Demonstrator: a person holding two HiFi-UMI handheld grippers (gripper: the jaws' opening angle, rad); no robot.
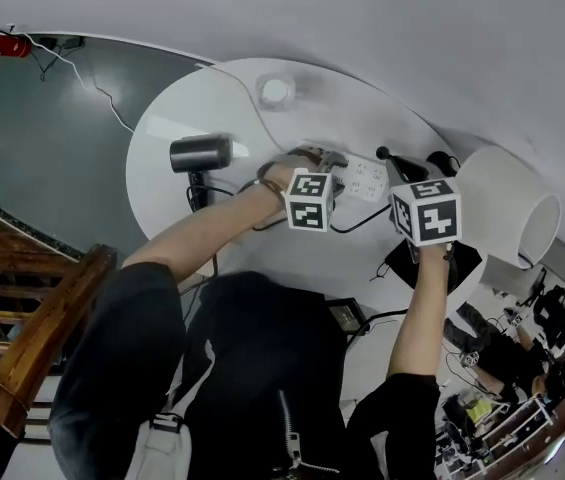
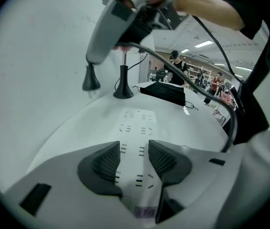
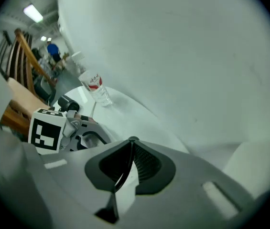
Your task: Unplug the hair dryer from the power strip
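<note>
The white power strip (image 1: 367, 180) lies on the round white table (image 1: 182, 118); the black hair dryer (image 1: 200, 154) lies to its left. My left gripper (image 2: 134, 159) is open, its pads (image 2: 101, 163) set down over the near end of the strip (image 2: 137, 123). My right gripper (image 3: 131, 161) is shut on the dryer's thin black cord (image 3: 123, 175), just behind the plug. In the left gripper view the black plug (image 2: 91, 80) hangs in the air, clear of the strip's sockets. In the head view the right gripper (image 1: 390, 163) is at the strip's right end.
A water bottle (image 3: 94, 87) stands at the table's far edge. A black stand base (image 2: 123, 88) and a black cloth (image 2: 166, 92) lie beyond the strip. A large white lampshade (image 1: 507, 213) is at the right, a wooden railing (image 1: 42, 338) at the left.
</note>
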